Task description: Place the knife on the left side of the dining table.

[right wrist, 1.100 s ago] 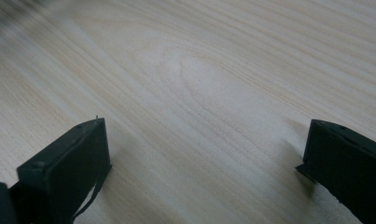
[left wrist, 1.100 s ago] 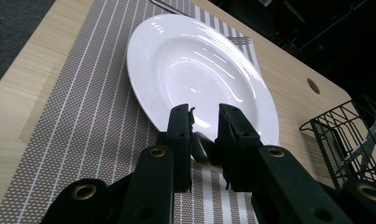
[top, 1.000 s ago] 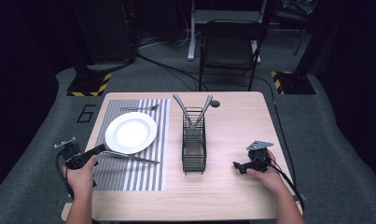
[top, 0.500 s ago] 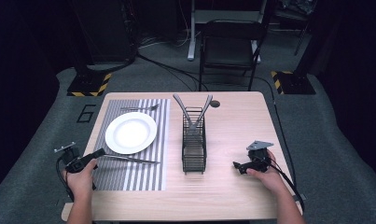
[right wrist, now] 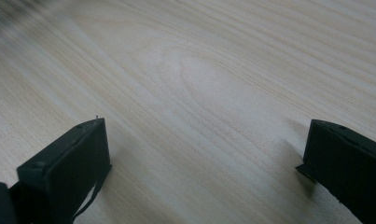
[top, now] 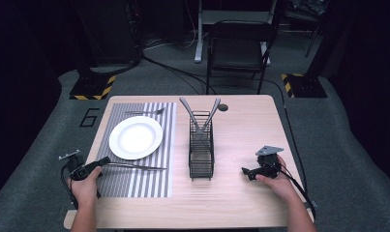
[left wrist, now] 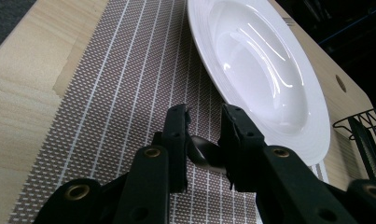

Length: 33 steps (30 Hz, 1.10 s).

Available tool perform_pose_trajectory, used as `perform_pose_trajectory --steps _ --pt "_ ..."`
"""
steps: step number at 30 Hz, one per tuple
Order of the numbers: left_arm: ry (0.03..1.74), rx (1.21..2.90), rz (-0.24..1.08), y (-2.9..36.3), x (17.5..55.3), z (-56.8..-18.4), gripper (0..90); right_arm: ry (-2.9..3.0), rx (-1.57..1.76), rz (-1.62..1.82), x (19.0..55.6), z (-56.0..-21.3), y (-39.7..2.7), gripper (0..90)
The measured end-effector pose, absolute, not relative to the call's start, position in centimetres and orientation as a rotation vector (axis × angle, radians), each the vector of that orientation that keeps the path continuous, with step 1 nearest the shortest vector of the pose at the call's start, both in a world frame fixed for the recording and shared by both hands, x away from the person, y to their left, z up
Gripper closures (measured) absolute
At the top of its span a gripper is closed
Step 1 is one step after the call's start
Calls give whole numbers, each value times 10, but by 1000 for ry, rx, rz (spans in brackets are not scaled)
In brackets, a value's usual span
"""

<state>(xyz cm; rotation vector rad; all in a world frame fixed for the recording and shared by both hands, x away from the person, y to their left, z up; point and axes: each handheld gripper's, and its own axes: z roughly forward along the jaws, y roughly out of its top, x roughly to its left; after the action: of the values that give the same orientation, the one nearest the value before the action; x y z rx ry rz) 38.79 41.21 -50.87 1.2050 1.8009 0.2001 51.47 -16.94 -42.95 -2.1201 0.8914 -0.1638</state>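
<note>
Drawn back a little toward the table's [top: 241, 203] near-left corner over the last second: the left tool [top: 104, 161], lower now and further off the white plate [top: 135, 137] than a second ago. Pinched on the rounded handle end of a slim metal utensil [top: 137, 167], as seen close up in the left gripper view, where the left tool [left wrist: 204, 116] has the utensil's [left wrist: 205, 156] handle nipped between its two black jaws just above the striped placemat [left wrist: 129, 93]. Too thin and small from above to call knife or spoon. Lying along the placemat's [top: 149, 183] near part, between the plate and the table's near edge, tip pointing toward the wire rack [top: 201, 154] at the table's middle. Apparently a place setting in progress, judging by the fork [top: 144, 112] already set on the mat beyond the plate and two more handles sticking up out of the rack. Probably means the utensil has been slid or squared into its spot, with only the release left to do, though not yet let go. No change at the right tool [top: 245, 171], parked near the table's right edge. Spread wide over bare wood, with nothing between the jaws of the right tool [right wrist: 204, 140].
</note>
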Motion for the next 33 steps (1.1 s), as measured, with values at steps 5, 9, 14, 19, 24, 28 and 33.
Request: perform_pose_trajectory --steps 5,9,14,19,24,28,33 --pt "1812 1197 184 414 392 -513 721 892 -2120 -165 515 -429 -169 0" --pt "1818 1188 183 417 394 -516 722 892 -2120 -164 515 -430 -169 0" --pt "1841 1191 172 419 393 -521 719 892 -2120 -164 515 -429 -169 0" --pt "1851 1205 167 421 395 -525 714 892 -2120 -164 515 -429 -169 0" --pt "1848 1213 169 422 397 -526 714 892 -2120 -164 515 -429 -169 0" --pt "1847 1226 177 421 397 -526 711 892 -2120 -164 515 -429 -169 0" --pt "1848 1248 212 419 395 -525 705 892 -2120 -164 515 -430 -169 0"
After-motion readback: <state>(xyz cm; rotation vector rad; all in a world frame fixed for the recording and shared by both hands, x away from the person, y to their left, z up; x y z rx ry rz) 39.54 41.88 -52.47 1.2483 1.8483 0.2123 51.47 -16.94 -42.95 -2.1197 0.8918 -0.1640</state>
